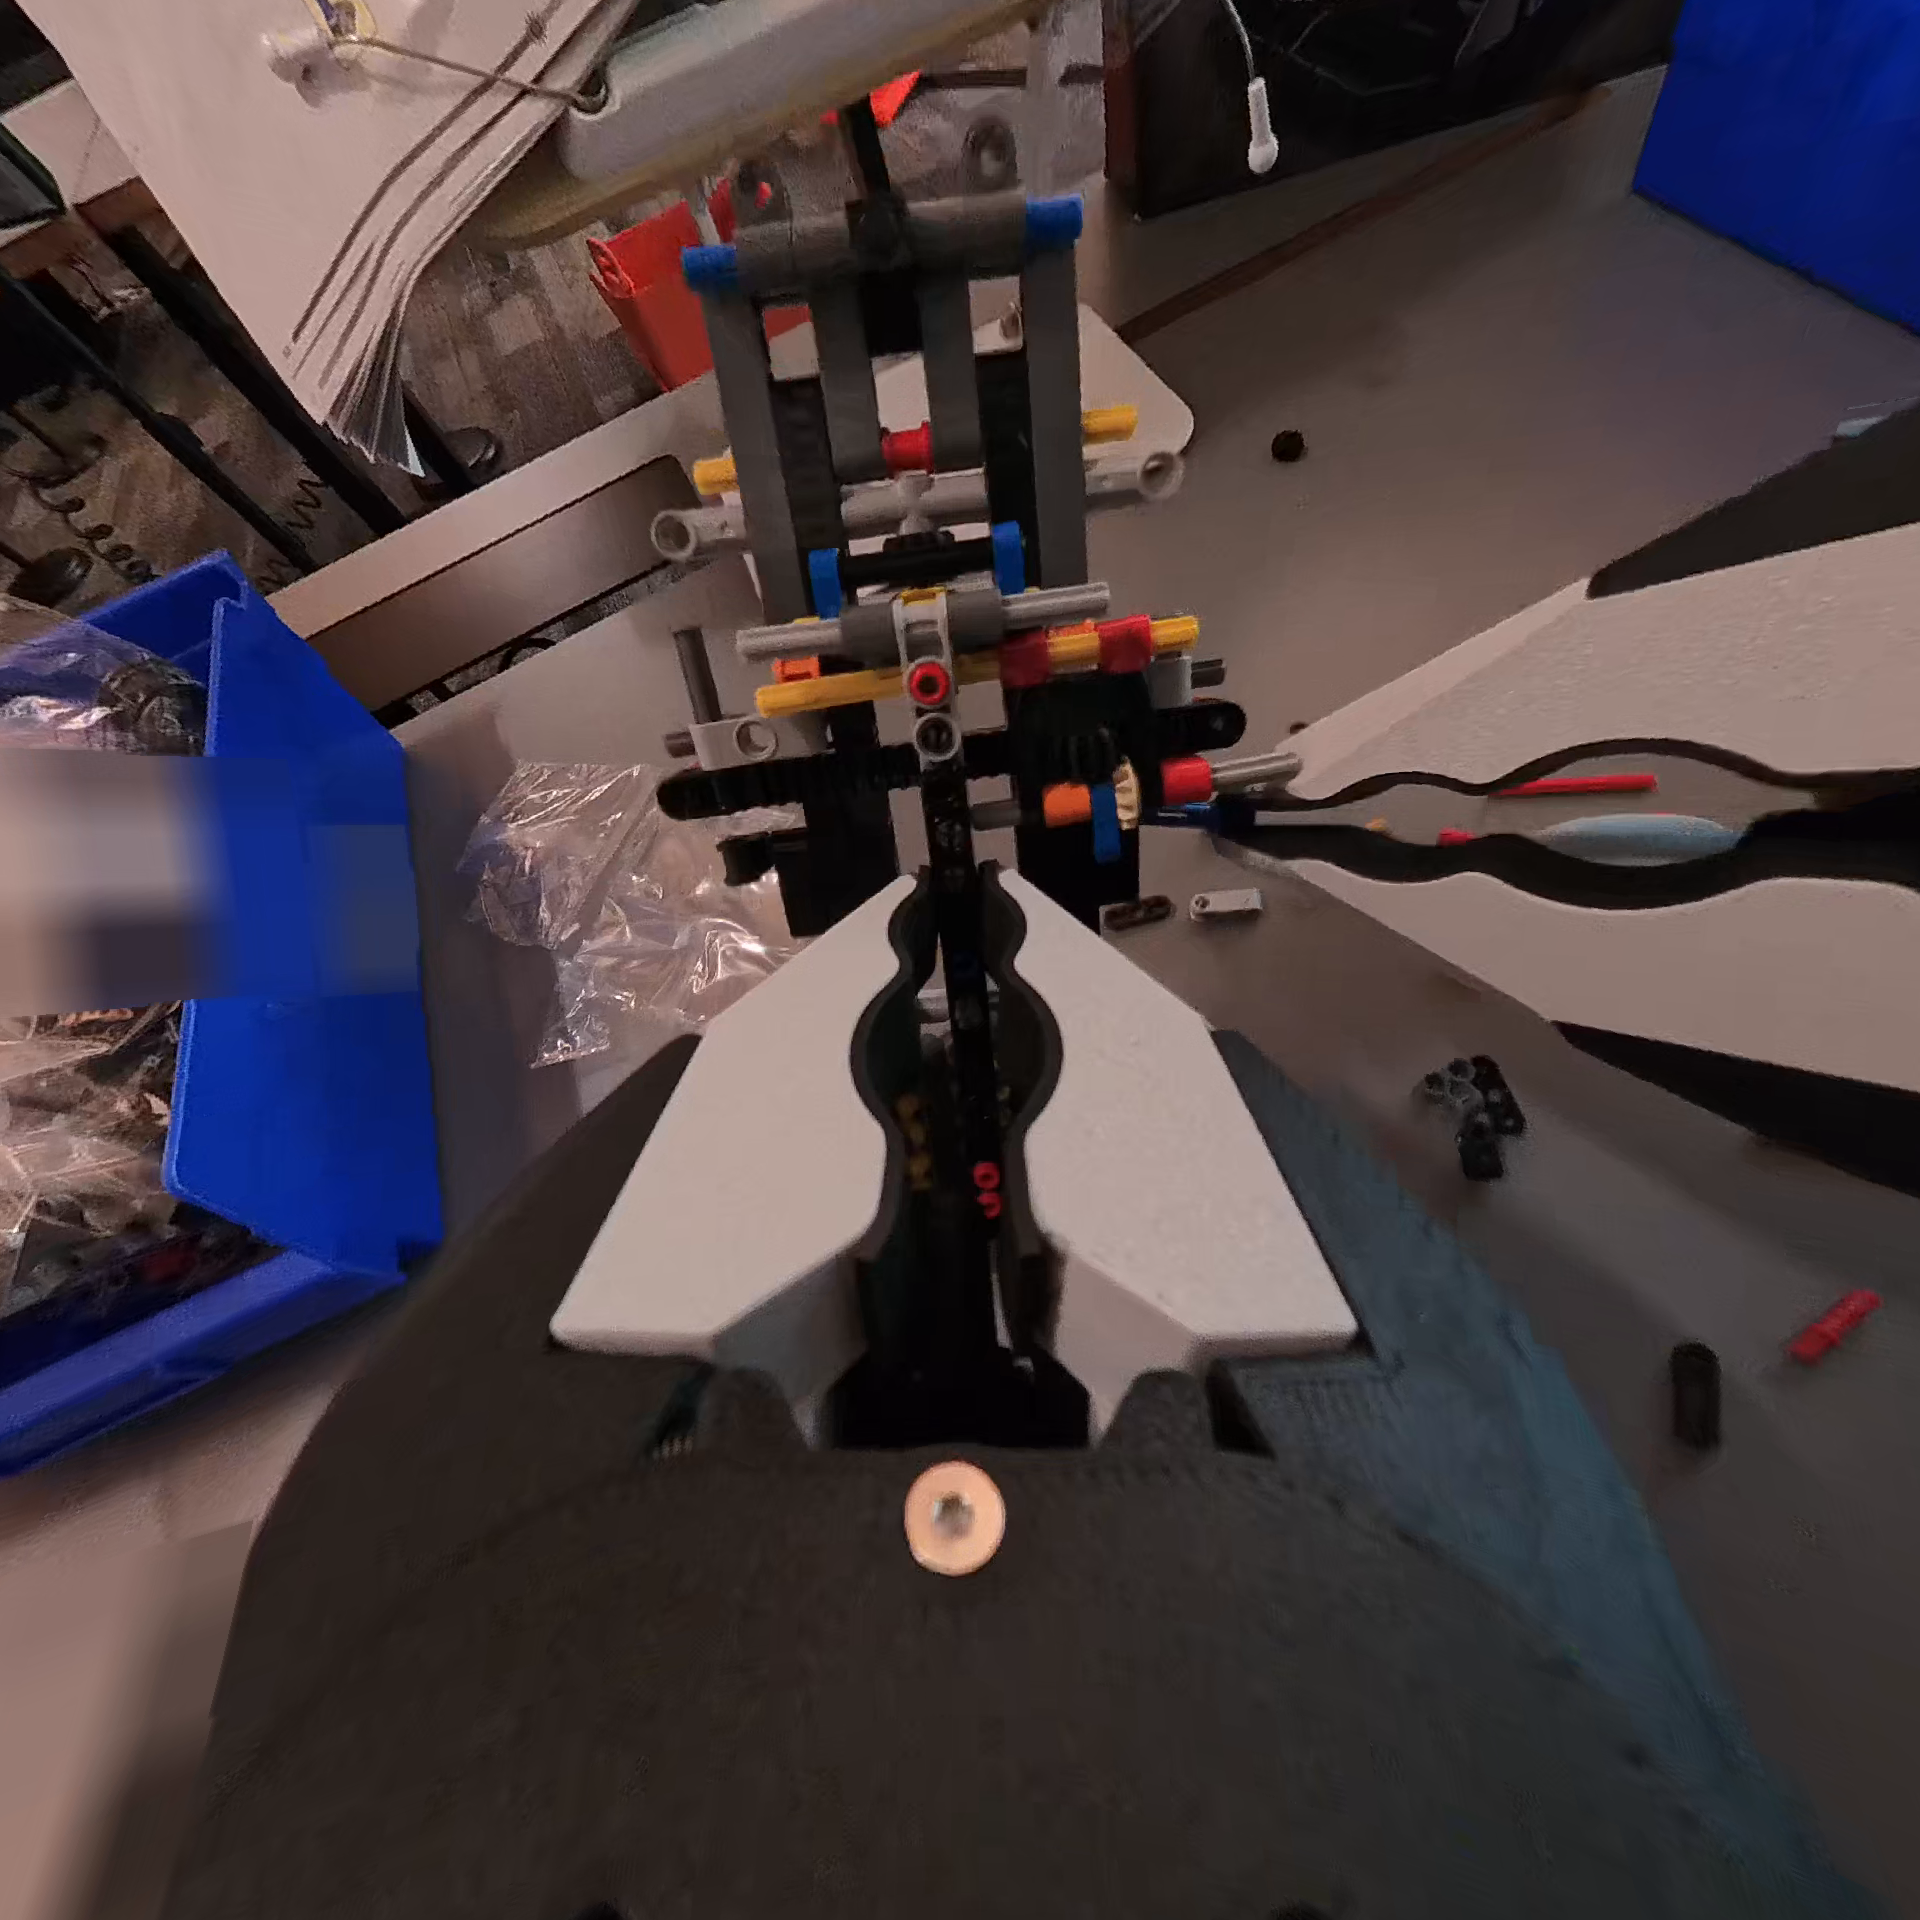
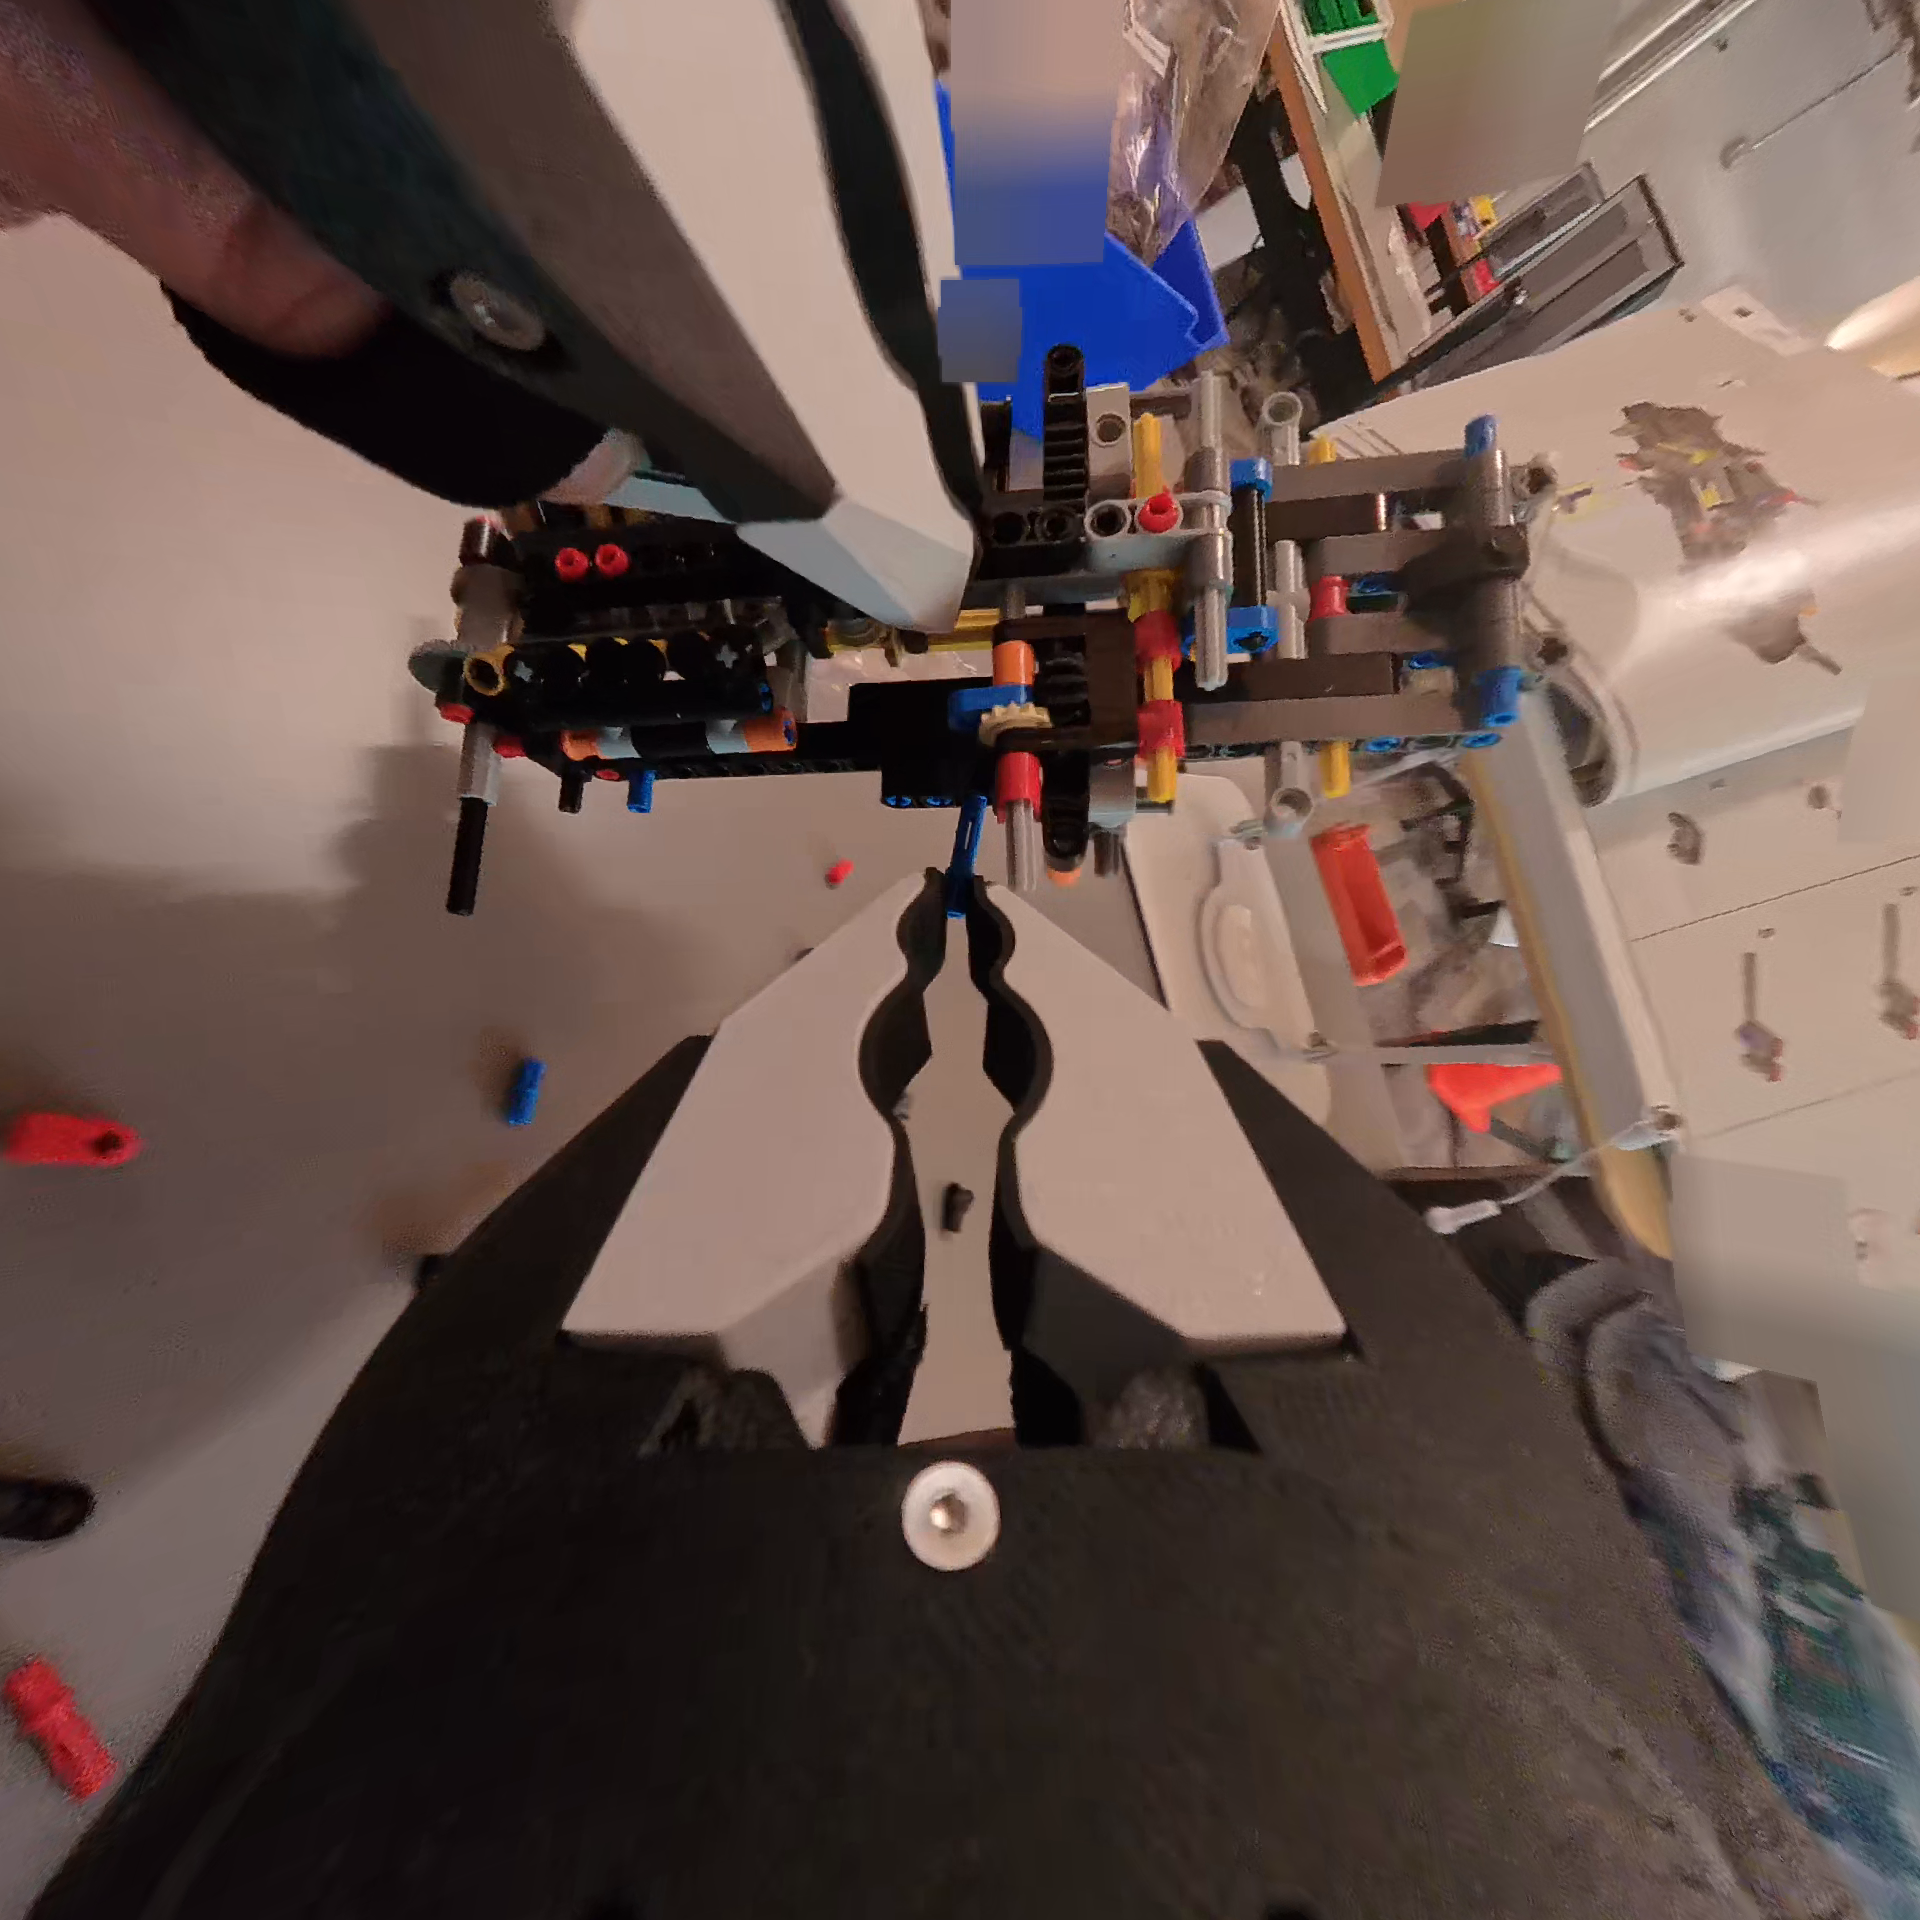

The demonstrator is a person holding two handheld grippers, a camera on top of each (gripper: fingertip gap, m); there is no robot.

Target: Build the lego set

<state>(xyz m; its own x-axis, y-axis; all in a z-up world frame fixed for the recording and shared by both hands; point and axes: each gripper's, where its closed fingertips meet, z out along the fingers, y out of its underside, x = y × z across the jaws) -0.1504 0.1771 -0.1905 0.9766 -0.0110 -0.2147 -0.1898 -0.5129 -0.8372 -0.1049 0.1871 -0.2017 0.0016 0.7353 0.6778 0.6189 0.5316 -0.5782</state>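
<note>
Between right tool (image 2: 956, 904) tips, blue pin (image 2: 964, 857) lengthwise.

workshop | blue parts bin (image 1: 301, 1039) | cluttered shelves (image 2: 1538, 239)

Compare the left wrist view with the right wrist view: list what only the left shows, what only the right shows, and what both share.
Only the left wrist view: the left gripper seen along its own fingers, shut on the model's black beam, a stack of paper, and a crumpled clear bag.

Only the right wrist view: the thin blue pin pinched in the right gripper, a loose blue pin and a red connector on the table.

Both: the lego model and a blue bin.
</note>
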